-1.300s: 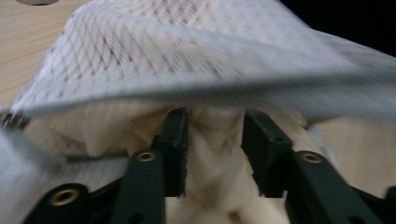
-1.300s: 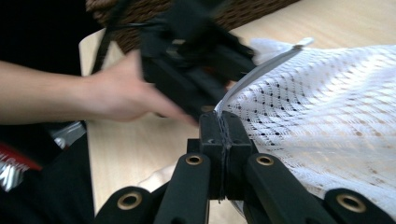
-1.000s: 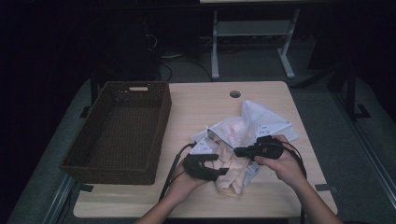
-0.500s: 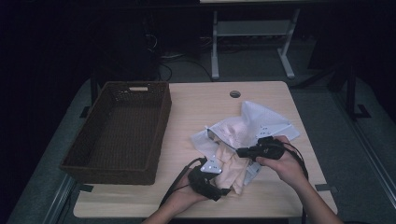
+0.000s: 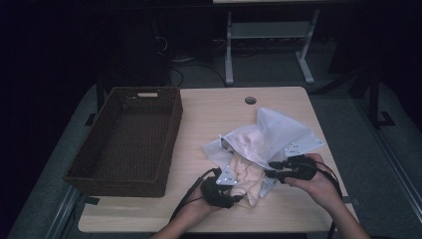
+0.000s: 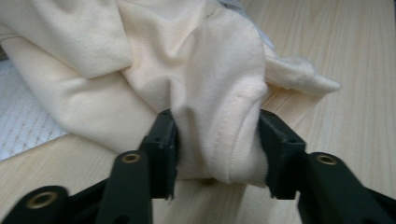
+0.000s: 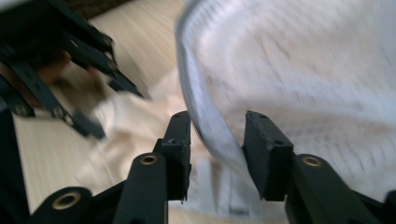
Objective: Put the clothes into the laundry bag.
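The pale wooden bench (image 5: 214, 117) carries everything, and the biggest thing on it is the dark wicker basket (image 5: 127, 139), which sits empty at the left side, well apart from the work and probably waiting as the place for finished laundry.

Right of it, near the person's edge, lies the white mesh laundry bag (image 5: 271, 134), spread and crumpled, its mouth turned toward the hands. Out of that mouth spills a cream garment (image 5: 249, 181), partly inside the bag and partly on the bench in front of it (so the job in hand looks like parting the two).

The left gripper (image 6: 217, 154) is low at the near end of the garment. Its jaws have just been closing and now stand half-wide with a thick hemmed fold of the cream cloth bunched between them, both pads pressing into it; that grip suits pulling the garment toward the person.

The right gripper (image 7: 217, 149) comes in from the right at the bag's rim. Its jaws have just been opening and stand part-way apart, straddling the curved edge of the mesh. The view is blurred, and the pads seem not to pinch the mesh yet. Judging from this, it is placed to hold the bag back while the other hand draws the garment clear.
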Available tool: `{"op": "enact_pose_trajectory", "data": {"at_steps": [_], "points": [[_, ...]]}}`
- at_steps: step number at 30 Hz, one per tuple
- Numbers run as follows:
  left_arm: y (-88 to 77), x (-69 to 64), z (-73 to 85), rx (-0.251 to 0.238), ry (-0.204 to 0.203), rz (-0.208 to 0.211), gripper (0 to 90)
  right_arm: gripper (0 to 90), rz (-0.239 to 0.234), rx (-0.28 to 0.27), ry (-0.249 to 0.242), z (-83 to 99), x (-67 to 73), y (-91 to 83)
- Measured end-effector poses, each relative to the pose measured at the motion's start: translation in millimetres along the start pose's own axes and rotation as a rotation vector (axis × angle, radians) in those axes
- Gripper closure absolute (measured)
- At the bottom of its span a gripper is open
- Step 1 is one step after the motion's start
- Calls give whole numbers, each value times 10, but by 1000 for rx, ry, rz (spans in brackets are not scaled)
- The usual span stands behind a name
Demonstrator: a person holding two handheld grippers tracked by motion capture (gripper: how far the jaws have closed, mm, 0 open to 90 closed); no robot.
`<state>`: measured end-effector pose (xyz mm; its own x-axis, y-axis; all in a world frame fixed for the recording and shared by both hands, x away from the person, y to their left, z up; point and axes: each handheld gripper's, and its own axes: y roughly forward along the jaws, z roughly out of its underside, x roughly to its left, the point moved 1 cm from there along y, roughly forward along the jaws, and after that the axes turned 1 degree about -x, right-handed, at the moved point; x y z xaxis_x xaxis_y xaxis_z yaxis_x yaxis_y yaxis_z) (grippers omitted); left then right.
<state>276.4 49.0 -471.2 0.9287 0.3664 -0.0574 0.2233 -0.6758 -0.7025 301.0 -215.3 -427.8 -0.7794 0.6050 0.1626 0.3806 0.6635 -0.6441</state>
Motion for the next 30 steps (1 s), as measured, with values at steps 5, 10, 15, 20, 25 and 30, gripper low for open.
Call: {"op": "enact_pose_trajectory", "data": {"at_steps": [5,10,15,20,25,30], "points": [[-12,18,-39,-9,-20,17,784,726,33,27,1,49,-29,83],[-113,92,-136,-89,-79,28,820,871,42,23,7,26,-47,60],[-156,197,-310,-142,-110,9,823,881,17,15,10,-15,-21,24],[-13,250,-509,-162,-111,-24,823,883,-11,3,5,-53,21,6],[219,296,-632,-160,-107,-68,823,886,-47,-12,-2,-85,56,-31],[397,344,-689,-163,-118,-112,823,888,-113,-12,-7,-85,111,-42]]}}
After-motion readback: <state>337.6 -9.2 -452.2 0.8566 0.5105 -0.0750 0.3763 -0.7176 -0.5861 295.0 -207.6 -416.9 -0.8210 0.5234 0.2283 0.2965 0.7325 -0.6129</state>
